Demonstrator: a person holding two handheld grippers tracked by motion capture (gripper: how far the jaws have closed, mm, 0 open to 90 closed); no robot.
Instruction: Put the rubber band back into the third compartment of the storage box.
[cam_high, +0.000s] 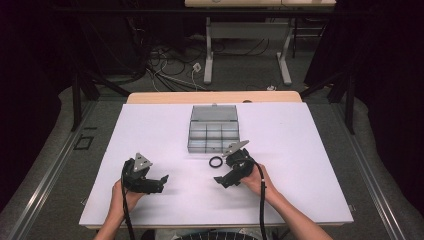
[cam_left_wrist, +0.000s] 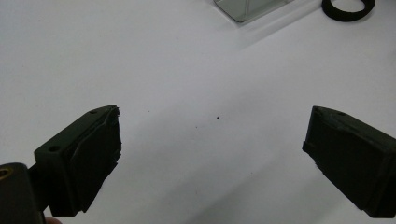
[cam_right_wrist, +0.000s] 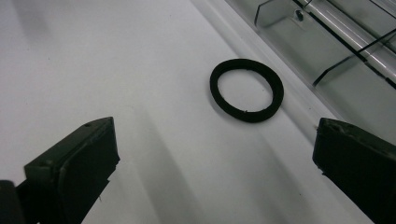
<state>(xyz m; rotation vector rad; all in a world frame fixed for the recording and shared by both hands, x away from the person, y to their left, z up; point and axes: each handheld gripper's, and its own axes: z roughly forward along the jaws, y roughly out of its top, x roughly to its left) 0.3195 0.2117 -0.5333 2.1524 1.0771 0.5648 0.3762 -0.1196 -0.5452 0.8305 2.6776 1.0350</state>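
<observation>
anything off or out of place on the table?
One thing: a black ring lies loose on the white table, just in front of the open clear organizer box rather than in a compartment. The right tool is open near it. Nothing spilled or damaged.

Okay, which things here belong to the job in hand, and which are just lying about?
In the job:
black ring, flat on the white sheet
clear compartment box, lid open
right tool, open, facing the ring

Lying about:
left tool, open over bare sheet
cables on the floor
</observation>
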